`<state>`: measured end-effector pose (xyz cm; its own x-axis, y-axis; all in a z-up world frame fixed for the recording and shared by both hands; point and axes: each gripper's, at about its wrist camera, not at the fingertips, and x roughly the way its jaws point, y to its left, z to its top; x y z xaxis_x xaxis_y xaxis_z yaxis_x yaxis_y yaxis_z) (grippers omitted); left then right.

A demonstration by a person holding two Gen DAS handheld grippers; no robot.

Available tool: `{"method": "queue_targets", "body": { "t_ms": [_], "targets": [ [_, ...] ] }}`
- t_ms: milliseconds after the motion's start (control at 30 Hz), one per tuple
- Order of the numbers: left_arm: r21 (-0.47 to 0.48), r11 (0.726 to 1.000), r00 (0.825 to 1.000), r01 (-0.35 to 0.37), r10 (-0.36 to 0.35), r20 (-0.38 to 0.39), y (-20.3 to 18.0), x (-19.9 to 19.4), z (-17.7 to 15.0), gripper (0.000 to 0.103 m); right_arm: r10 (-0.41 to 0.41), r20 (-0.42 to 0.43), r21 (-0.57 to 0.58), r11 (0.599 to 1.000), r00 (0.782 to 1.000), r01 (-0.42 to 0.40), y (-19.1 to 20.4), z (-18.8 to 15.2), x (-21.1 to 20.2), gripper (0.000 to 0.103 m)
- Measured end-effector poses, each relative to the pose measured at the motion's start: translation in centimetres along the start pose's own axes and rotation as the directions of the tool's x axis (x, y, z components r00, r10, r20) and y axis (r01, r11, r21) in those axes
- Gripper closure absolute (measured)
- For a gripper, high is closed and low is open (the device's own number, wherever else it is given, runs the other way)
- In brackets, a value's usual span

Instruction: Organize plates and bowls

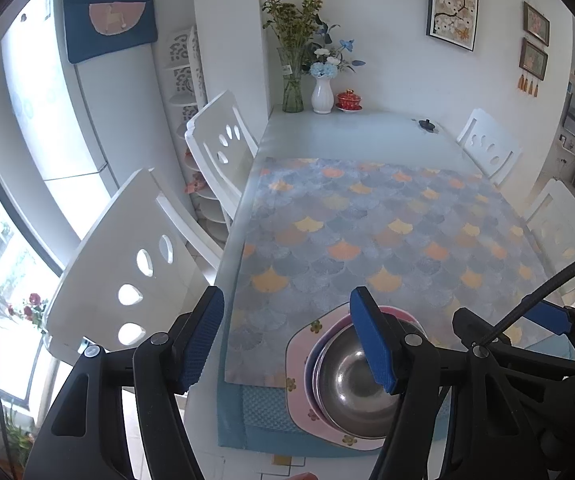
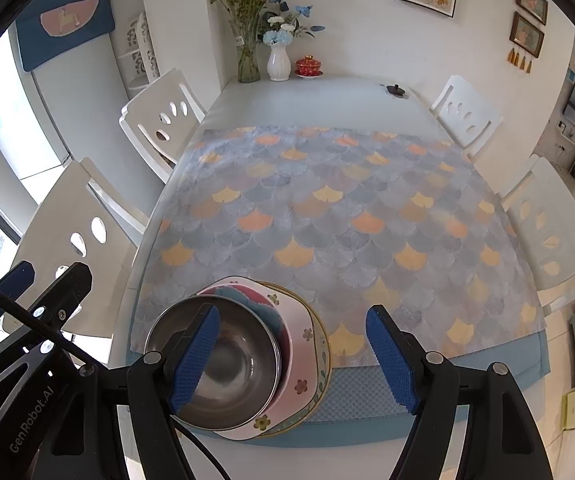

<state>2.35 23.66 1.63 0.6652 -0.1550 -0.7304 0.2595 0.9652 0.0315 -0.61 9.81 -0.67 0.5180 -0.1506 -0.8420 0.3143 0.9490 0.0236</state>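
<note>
A steel bowl (image 1: 347, 384) (image 2: 231, 368) sits on top of a stack at the table's near edge. Under it lie a dish with a blue and red rim (image 2: 247, 294), a pink flowered plate (image 1: 299, 360) (image 2: 301, 344) and a yellow-rimmed plate (image 2: 324, 344). My left gripper (image 1: 287, 340) hangs open above the stack's left side, nothing between its pads. My right gripper (image 2: 293, 360) is open too, its left pad (image 2: 195, 360) over the bowl, holding nothing. Each gripper's black frame shows at the edge of the other's view.
A scale-patterned cloth (image 2: 327, 208) covers the glass table (image 2: 307, 96). At the far end stand two flower vases (image 2: 278, 60), a red lidded cup (image 2: 308, 66) and a small black lid (image 2: 395, 90). White chairs (image 2: 159, 120) line both sides. A fridge (image 1: 87, 100) stands at left.
</note>
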Motion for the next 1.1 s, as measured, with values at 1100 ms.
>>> {"method": "queue_targets", "body": {
  "t_ms": [1100],
  "targets": [
    [-0.050,0.999,1.000,-0.021,0.021,-0.008,-2.7,0.7,1.3,0.039,0.019,-0.016,-0.075,0.997,1.000,-0.020,-2.3,1.5,0.3,0.029]
  ]
}}
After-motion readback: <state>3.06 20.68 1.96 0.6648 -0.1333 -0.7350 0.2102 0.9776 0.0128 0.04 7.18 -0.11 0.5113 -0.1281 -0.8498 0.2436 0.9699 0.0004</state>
